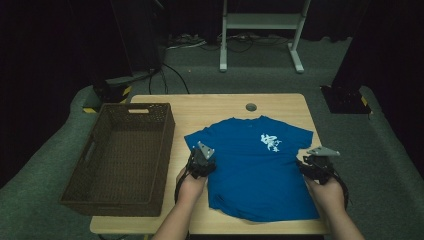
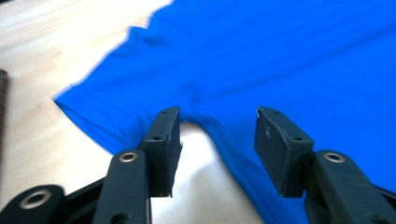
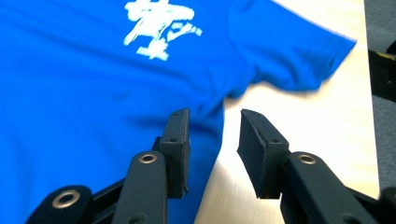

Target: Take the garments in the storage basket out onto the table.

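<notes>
We've got both the left gripper and right gripper released at the blue printed cotton T-shirt; the brown woven basket sits empty alongside.

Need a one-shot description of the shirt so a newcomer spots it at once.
On the light wooden table, right of the brown woven basket, lies a T-shirt spread flat between the left gripper and right gripper. It is bright blue with a white chest print.

Dark room, grey carpet, white stand behind table
</notes>
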Available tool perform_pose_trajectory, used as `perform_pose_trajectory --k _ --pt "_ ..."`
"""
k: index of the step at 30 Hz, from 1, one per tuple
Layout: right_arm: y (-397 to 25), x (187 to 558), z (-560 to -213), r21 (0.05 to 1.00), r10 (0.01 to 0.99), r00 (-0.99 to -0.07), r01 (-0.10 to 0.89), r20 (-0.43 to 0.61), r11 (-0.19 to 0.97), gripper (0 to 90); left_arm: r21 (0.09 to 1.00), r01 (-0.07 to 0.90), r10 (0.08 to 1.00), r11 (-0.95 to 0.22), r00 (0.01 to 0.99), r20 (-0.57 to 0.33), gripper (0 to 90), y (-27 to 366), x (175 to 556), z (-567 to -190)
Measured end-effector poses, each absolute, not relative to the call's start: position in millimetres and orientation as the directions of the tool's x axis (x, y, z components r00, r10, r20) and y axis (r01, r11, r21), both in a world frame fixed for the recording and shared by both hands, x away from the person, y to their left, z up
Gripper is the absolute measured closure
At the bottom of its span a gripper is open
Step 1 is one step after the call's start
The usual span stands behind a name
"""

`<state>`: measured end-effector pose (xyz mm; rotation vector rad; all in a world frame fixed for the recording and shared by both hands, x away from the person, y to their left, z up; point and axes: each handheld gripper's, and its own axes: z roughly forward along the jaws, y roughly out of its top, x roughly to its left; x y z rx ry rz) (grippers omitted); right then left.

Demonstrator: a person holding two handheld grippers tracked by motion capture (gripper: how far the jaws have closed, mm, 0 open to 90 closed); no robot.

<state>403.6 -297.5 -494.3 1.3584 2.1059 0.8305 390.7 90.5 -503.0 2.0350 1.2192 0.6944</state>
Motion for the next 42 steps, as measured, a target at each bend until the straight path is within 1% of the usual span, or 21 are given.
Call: perform_pose_trajectory --k 3,6,12,14,16,19,22,27,29,32,38,42 --pt "-300 387 -496 0.718 0.919 -0.388 0.62 -0.07 0.316 63.4 0.783 0.558 0.903 -0.275 0.429 0.012 49.7 94 367 -501" --pt "-299 369 -498 0.711 0.912 -0.4 0.614 -0.094 0.342 62.6 0.783 0.57 0.9 -0.251 0.435 -0.028 50.8 94 349 -501" --pt "-292 352 -502 0.705 0.899 -0.423 0.605 -0.11 0.371 61.0 0.765 0.571 0.871 -0.297 0.491 -0.028 52.2 80 319 -507" --pt "-289 347 -503 0.707 0.895 -0.429 0.596 -0.12 0.381 60.5 0.771 0.575 0.87 -0.273 0.49 -0.057 53.7 80 311 -507" --pt "-287 344 -503 0.71 0.892 -0.434 0.587 -0.129 0.389 60.5 0.774 0.574 0.868 -0.265 0.492 -0.067 54.6 79 303 -505" --pt "-285 340 -506 0.71 0.891 -0.436 0.589 -0.123 0.386 60.5 0.768 0.57 0.865 -0.293 0.501 -0.041 58.6 78 295 -506" --pt "-285 339 -509 0.709 0.893 -0.434 0.593 -0.119 0.382 60.2 0.75 0.592 0.863 -0.296 0.502 -0.056 65.2 78 293 -513" --pt "-286 337 -512 0.705 0.893 -0.434 0.597 -0.118 0.383 60.2 0.758 0.585 0.858 -0.289 0.509 -0.066 82.2 77 283 -515" --pt "-287 337 -513 0.706 0.894 -0.433 0.599 -0.113 0.379 60.2 0.761 0.585 0.858 -0.282 0.508 -0.073 85.4 78 276 -515" --pt "-288 337 -514 0.709 0.9 -0.424 0.603 -0.101 0.364 60.1 0.771 0.581 0.863 -0.261 0.498 -0.084 86.3 84 261 -515" --pt "-288 336 -515 0.714 0.9 -0.422 0.597 -0.109 0.366 60.2 0.785 0.569 0.865 -0.245 0.494 -0.088 86.2 95 224 -513" --pt "-288 334 -514 0.709 0.901 -0.421 0.602 -0.109 0.368 59.9 0.777 0.582 0.862 -0.239 0.496 -0.105 81.5 102 206 -514"
